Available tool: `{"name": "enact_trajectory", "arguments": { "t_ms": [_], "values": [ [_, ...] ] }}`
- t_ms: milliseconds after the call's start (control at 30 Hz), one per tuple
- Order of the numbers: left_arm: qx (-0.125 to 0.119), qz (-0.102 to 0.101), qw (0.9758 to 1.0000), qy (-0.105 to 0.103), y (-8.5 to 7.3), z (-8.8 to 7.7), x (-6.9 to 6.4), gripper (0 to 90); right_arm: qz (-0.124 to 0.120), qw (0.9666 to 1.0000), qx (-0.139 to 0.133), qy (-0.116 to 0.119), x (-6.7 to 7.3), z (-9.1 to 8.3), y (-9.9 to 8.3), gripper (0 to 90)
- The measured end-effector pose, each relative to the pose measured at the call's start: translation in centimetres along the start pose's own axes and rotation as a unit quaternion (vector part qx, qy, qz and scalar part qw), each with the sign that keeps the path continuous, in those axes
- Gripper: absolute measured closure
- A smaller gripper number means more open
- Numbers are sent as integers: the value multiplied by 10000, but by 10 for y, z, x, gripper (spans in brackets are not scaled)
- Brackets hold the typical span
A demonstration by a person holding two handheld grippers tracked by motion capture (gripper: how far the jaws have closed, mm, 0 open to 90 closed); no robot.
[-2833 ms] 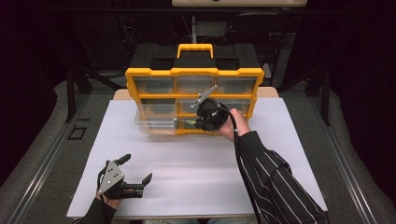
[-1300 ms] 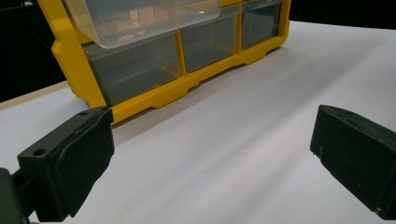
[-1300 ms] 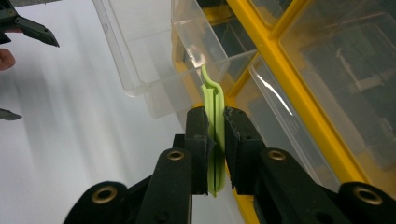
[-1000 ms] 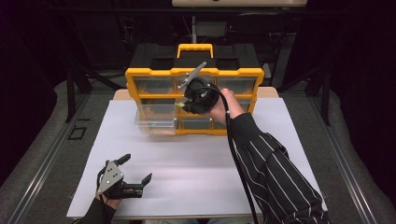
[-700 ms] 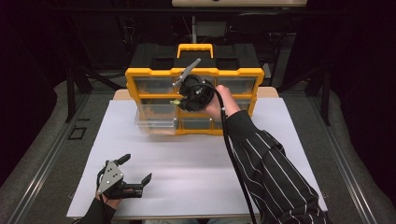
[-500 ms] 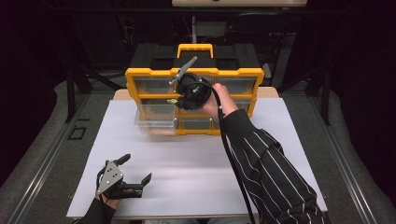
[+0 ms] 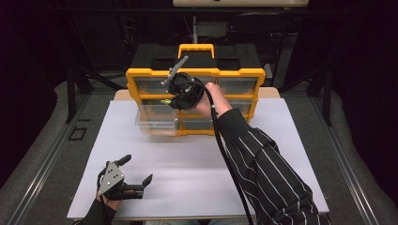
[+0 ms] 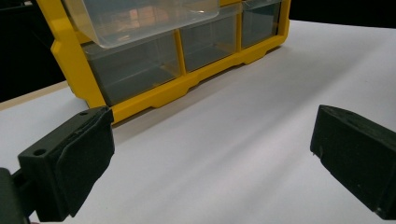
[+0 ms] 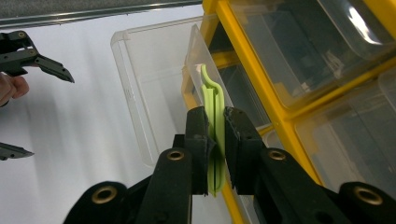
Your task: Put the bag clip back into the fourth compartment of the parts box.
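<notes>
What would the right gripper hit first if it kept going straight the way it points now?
Probably the pulled-out clear drawer of the yellow organizer: the right gripper, shut on a green clip, points at it.

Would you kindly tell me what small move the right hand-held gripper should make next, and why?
Probably a short move down over the pulled-out clear drawer, then open. The right hand-held gripper is shut on a light green clip, held above the drawer's open top at the yellow organizer; the clip is not yet inside.
</notes>
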State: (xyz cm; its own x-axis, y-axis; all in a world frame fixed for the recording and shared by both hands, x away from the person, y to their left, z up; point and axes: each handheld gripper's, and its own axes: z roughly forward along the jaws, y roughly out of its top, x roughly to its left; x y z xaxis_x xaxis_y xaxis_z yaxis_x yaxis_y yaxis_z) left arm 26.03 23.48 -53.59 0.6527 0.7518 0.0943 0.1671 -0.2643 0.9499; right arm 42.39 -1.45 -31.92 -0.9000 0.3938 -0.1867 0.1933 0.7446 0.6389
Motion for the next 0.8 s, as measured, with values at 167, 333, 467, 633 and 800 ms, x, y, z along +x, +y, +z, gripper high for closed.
{"name": "enact_trajectory", "arguments": {
  "t_ms": [167, 333, 467, 633, 800],
  "values": [
    [-9, -6, 10000, 0, 0, 0, 0, 0, -13, 10000, 18, 27, 2, 4, 5, 803],
    [-10, -17, 10000, 5, 0, 0, 0, 0, -24, 10000, 29, 50, 3, 9, 9, 803],
    [-12, -18, 10000, 6, 0, 0, 0, 0, -35, 10000, 14, 70, 5, 13, 12, 803],
    [-15, -17, 10000, 8, 0, 0, 0, 0, -46, 10000, 16, 82, 8, 17, 16, 803],
    [0, -11, 10000, 23, -1, 0, 0, 0, -60, 9999, 9, 83, 9, 20, 18, 803]
  ]
}}
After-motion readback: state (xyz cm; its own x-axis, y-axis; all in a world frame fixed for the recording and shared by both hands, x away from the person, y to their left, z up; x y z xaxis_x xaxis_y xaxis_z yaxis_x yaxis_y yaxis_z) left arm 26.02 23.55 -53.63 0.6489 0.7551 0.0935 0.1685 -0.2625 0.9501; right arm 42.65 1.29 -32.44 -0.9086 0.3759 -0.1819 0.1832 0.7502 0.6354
